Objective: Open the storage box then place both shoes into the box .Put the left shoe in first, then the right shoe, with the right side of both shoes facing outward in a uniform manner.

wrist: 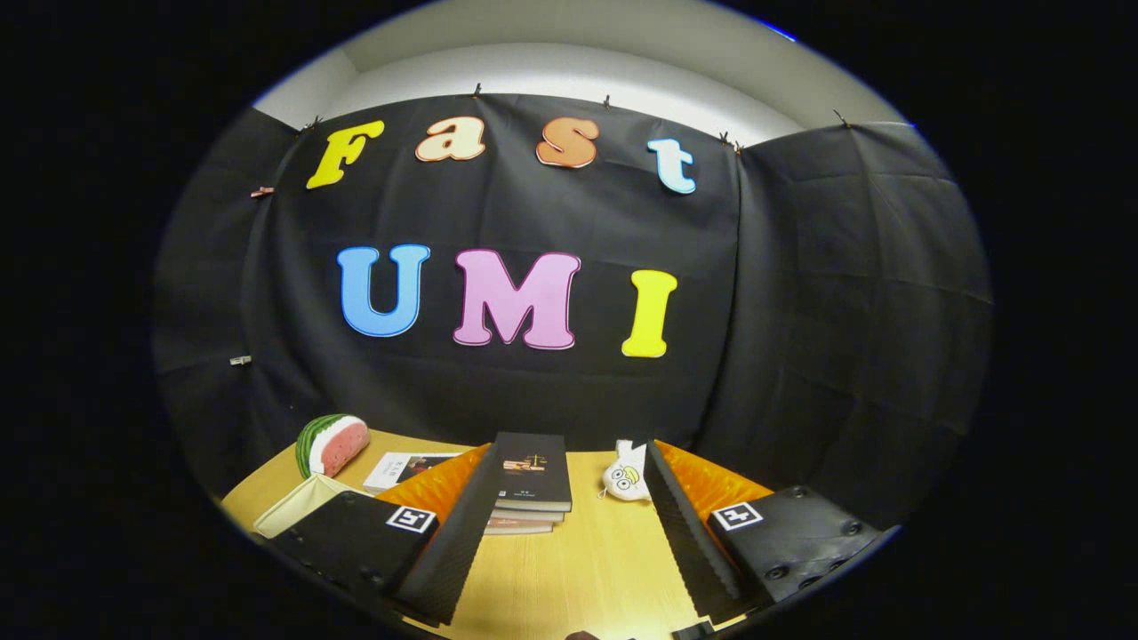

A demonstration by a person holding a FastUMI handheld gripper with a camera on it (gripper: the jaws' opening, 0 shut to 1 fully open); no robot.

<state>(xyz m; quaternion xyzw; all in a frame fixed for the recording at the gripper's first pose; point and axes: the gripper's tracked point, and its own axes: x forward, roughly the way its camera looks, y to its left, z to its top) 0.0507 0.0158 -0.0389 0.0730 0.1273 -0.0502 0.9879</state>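
The gripper [569, 533] is held above a wooden table [587, 569], its two fingers spread wide apart with nothing grasped between them; bare tabletop is seen in the gap. Each finger carries a ribbed pad on its inner face, and a small square marker is fixed on top of each finger's housing. Just ahead of the fingers, between their tips and slightly nearer the left one, a stack of books [530, 484] is laid flat, with a dark-covered book on top and lighter ones beneath it. Close beside the tip of the right finger, a small white soft toy [626, 476] with a cartoon face is set on the table, apart from the books. Beyond the left finger, a magazine [404, 468] is laid flat near the far edge of the table. Further left, by the far left corner, a toy watermelon slice [332, 444] is placed, its red flesh turned forward and its green rind to the left. In front of it, along the left edge of the table and partly hidden behind the left finger's housing, a pale cream object [298, 505] is seen; what it is cannot be told. The shoes and the storage box cannot be made out among the things on the table. The table is backed by the black cloth wall [800, 311] of the booth.
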